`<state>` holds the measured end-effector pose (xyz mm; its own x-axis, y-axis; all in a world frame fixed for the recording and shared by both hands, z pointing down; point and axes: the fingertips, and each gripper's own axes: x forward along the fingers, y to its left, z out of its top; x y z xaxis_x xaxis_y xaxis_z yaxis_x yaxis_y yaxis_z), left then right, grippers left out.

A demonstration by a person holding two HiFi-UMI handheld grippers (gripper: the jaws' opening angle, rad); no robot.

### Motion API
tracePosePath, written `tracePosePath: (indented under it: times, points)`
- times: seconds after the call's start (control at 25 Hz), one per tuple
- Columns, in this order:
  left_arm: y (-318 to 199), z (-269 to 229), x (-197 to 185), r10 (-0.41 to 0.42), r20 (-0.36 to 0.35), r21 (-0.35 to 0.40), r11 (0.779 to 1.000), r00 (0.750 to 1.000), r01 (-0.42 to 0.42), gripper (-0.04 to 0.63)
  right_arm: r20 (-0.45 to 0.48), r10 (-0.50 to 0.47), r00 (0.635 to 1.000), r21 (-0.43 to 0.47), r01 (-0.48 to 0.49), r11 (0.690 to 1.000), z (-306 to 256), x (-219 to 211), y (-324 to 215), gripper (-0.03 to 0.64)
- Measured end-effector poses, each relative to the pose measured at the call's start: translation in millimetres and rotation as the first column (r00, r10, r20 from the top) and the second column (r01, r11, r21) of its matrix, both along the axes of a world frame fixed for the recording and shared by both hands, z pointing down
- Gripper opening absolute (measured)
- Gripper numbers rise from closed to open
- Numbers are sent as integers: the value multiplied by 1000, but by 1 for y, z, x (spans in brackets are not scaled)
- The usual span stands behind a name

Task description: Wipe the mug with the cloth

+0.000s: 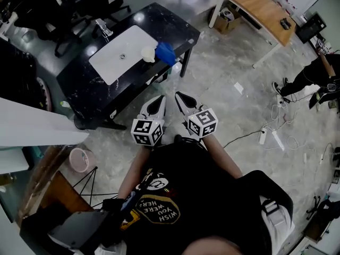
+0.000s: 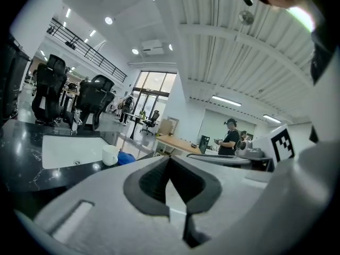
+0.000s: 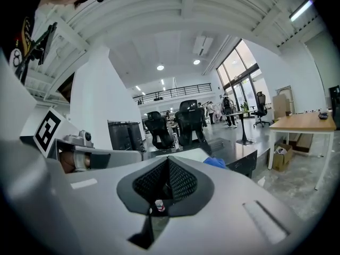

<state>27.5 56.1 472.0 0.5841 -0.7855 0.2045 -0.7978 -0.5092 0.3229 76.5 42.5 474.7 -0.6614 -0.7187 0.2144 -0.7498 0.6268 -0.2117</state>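
Observation:
A white mug [image 1: 148,53] stands on the black table [image 1: 95,89], at the right end of a white inset basin [image 1: 119,52]. A crumpled blue cloth [image 1: 165,52] lies right beside it. In the left gripper view the mug [image 2: 110,154] and cloth [image 2: 126,158] show far ahead. The right gripper view shows only the cloth [image 3: 215,162]. My left gripper [image 1: 159,101] and right gripper [image 1: 180,95] hang side by side over the floor near the person's chest, well short of the table. Both are shut with nothing between the jaws [image 2: 169,161] [image 3: 168,161].
A faucet [image 1: 103,28] stands at the basin's far side. Black office chairs [image 1: 79,4] crowd behind the table. A wooden desk [image 1: 260,7] is at the upper right, a person [image 1: 313,76] at the right edge. Cables and a power strip [image 1: 263,136] lie on the floor; a pink bucket [image 1: 79,159] sits left.

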Motion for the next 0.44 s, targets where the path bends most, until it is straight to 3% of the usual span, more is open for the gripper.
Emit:
tracePosePath:
  times: [0.44]
  points:
    - [-8, -3, 7, -15, -21, 7, 1000, 1000, 15, 5, 11, -1, 1000, 7, 0, 1000, -3, 12, -7, 2]
